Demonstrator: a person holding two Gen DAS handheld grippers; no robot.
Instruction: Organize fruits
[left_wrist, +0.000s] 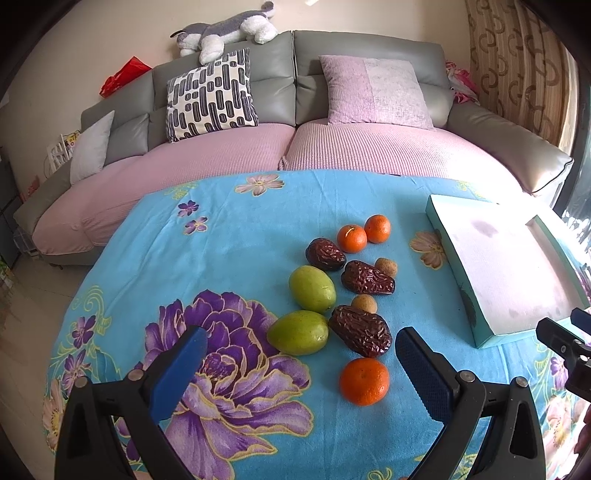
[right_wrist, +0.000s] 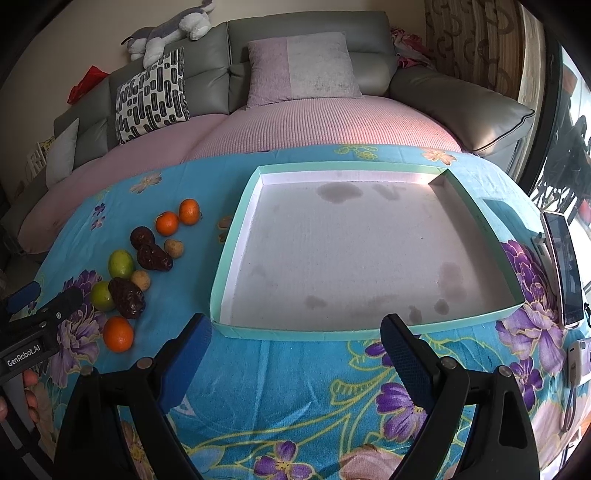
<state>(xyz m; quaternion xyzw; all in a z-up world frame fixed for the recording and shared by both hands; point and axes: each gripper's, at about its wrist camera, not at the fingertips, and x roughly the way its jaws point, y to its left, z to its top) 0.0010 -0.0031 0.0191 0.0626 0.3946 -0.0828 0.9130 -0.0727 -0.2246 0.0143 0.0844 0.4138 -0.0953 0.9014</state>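
Observation:
A cluster of fruit lies on the blue flowered cloth: three tangerines, the nearest one (left_wrist: 364, 381) just ahead of my fingers, two green fruits (left_wrist: 298, 332), three dark wrinkled dates (left_wrist: 360, 335) and two small tan longans (left_wrist: 364, 303). The same cluster (right_wrist: 125, 291) sits at the left in the right wrist view. My left gripper (left_wrist: 301, 369) is open above the cloth, short of the fruit, holding nothing. My right gripper (right_wrist: 295, 354) is open in front of the empty teal tray (right_wrist: 288, 334), whose white floor is stained.
The tray (left_wrist: 480, 332) lies right of the fruit. A phone (right_wrist: 565, 266) stands on a stand at the table's right edge, with a small white device (right_wrist: 578, 360) near it. A grey sofa (left_wrist: 291, 103) with pink covers and cushions runs behind the table.

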